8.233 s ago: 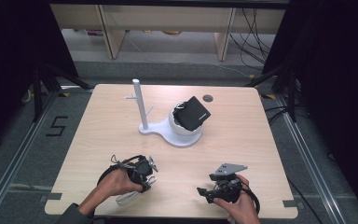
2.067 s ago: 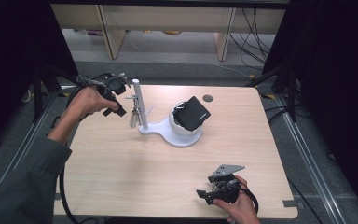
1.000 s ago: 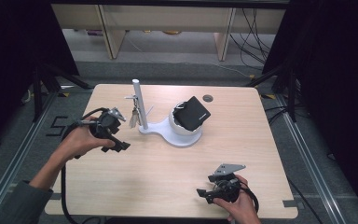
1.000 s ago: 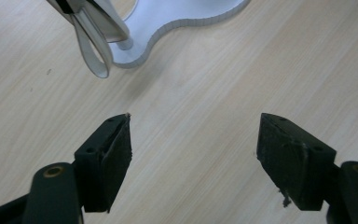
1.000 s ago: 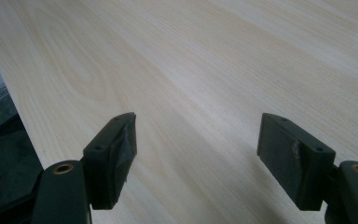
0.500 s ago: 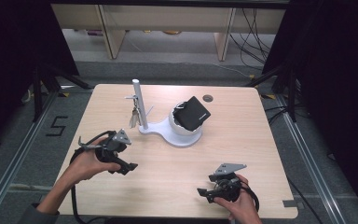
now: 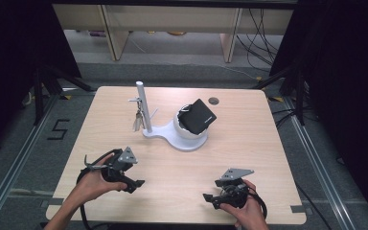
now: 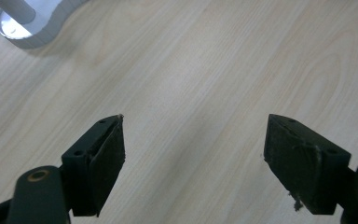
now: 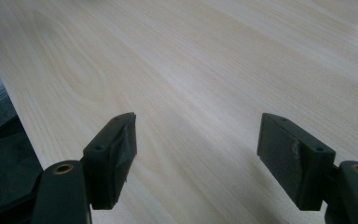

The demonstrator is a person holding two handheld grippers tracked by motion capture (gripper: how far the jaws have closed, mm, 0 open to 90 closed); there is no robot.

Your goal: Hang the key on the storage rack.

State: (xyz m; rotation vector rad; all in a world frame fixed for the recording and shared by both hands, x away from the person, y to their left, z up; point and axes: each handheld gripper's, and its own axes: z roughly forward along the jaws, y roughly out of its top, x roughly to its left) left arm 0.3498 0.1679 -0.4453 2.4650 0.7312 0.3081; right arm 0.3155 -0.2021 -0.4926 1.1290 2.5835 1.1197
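A white stand (image 7: 184, 140) sits mid-table with an upright post (image 7: 142, 105). A bunch of keys (image 7: 136, 120) hangs from a peg on the post. A black box (image 7: 199, 116) rests tilted on the stand's round end. My left gripper (image 7: 133, 182) is low over the near left of the table, well apart from the stand. Its jaws have just been opening and stand open over bare wood (image 8: 195, 119), nothing between them. My right gripper (image 7: 211, 198) rests near the front edge, open and empty (image 9: 198, 116).
The stand's base (image 8: 23, 23) shows at the top left of the left gripper view. A small round hole (image 7: 213, 101) lies in the tabletop behind the box. Dark floor and metal frame rails surround the wooden table (image 7: 249, 143).
My left hand has come away from the post, moving toward the near edge and down to the table. The keys stay hanging on the post. The right hand has not moved.
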